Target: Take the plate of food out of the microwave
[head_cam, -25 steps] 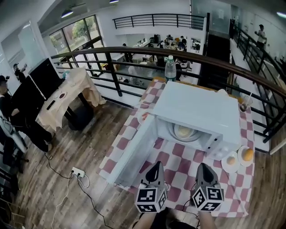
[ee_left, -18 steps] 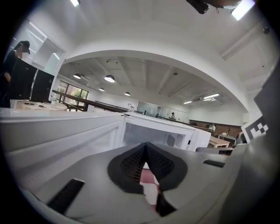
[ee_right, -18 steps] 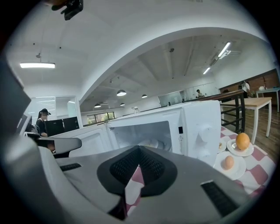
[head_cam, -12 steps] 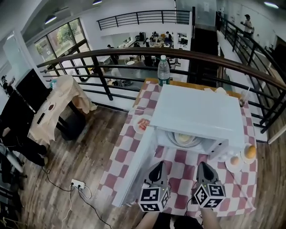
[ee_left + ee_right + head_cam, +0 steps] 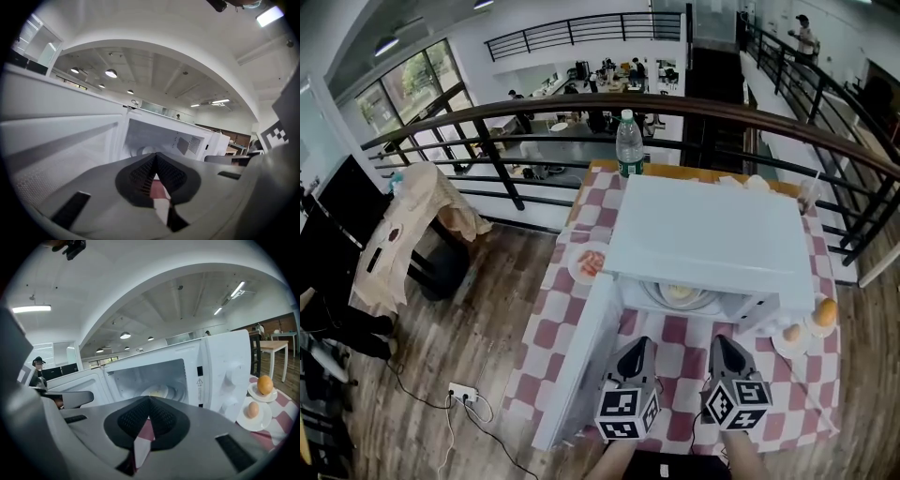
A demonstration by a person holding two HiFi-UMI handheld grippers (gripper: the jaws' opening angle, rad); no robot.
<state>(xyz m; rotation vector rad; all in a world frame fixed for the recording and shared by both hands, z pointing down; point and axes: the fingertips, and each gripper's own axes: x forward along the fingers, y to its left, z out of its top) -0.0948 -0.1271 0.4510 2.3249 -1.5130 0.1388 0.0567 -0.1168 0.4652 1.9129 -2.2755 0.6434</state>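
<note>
The pale round plate of food (image 5: 680,293) sits inside the white box-shaped microwave (image 5: 712,234), whose door (image 5: 577,361) hangs wide open. Just in front, over the red-and-white checked cloth (image 5: 551,330), the left gripper (image 5: 638,347) and right gripper (image 5: 721,344) hover side by side, both pinched closed and holding nothing.

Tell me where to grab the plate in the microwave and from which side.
Take the plate by its near rim, the only edge facing the microwave opening. Come in level from the front: walls close the other sides, the door stands open at left. It lies flat, so likely one jaw above the rim, one below.
</note>
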